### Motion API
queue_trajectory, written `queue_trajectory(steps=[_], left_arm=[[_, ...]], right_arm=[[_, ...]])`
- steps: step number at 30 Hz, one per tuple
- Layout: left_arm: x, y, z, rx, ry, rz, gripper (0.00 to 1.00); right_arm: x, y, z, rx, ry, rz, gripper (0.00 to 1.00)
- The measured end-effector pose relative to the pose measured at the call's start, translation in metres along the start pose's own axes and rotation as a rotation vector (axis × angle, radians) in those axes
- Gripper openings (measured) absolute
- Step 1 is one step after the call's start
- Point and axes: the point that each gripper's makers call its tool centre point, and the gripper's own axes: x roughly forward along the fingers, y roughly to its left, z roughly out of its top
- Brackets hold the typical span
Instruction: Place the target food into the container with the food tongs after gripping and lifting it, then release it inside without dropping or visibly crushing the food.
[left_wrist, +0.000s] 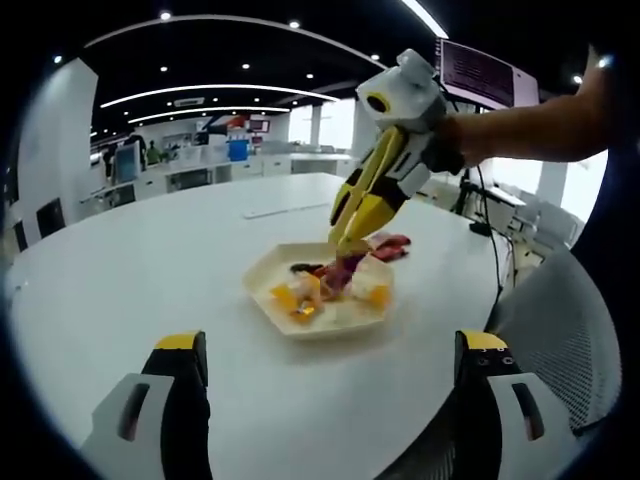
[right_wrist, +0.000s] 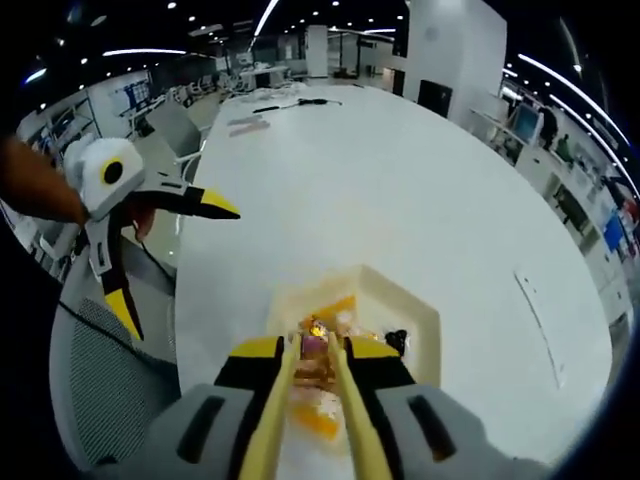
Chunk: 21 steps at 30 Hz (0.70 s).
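My right gripper (left_wrist: 352, 222) squeezes the tongs (right_wrist: 318, 385) nearly shut around food (right_wrist: 313, 345) above the tray (left_wrist: 268, 275); over-squeezing risks crushing it.

I can't read any text, label, brand or number from here. The monitor (left_wrist: 487, 72) behind the surface shows lines of writing, but they are too blurred to make out, and the far signs (left_wrist: 236, 125) across the office are too small.

Bright ceiling lights, fisheye-warped, soft edges
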Motion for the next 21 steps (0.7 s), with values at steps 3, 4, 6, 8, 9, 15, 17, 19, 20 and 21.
queue_trajectory(steps=[3, 4, 6, 8, 9, 15, 17, 19, 20, 21], left_arm=[[0.0, 0.001, 0.0, -0.003, -0.003, 0.001, 0.99], [0.0, 0.001, 0.0, -0.002, -0.001, 0.0, 0.99], [0.001, 0.0, -0.001, -0.001, 0.002, -0.002, 0.99], [0.001, -0.002, -0.001, 0.001, 0.007, -0.008, 0.99], [0.001, -0.002, -0.002, 0.002, 0.008, -0.01, 0.99], [0.001, -0.003, -0.003, 0.002, 0.014, -0.013, 0.99], [0.002, -0.003, -0.003, 0.005, 0.015, -0.015, 0.99], [0.002, -0.004, -0.004, 0.004, 0.02, -0.018, 0.99], [0.002, -0.004, -0.004, 0.004, 0.02, -0.018, 0.99], [0.002, -0.004, -0.003, 0.004, 0.017, -0.018, 0.99]], right_arm=[[0.002, 0.001, 0.001, 0.003, -0.005, 0.003, 0.22], [0.002, 0.001, 0.001, 0.003, -0.009, 0.001, 0.22], [0.001, 0.002, 0.001, 0.008, -0.016, 0.002, 0.22], [-0.001, 0.002, 0.002, 0.008, -0.025, 0.003, 0.22], [-0.002, 0.002, 0.001, 0.009, -0.026, 0.002, 0.23], [-0.009, 0.0, -0.001, 0.021, -0.057, -0.004, 0.24], [-0.011, -0.001, -0.002, 0.026, -0.061, -0.007, 0.24], [-0.012, -0.002, -0.002, 0.019, -0.067, -0.012, 0.24], [-0.013, -0.002, -0.002, 0.017, -0.07, -0.012, 0.24], [-0.014, -0.003, -0.001, 0.02, -0.077, -0.009, 0.24]])
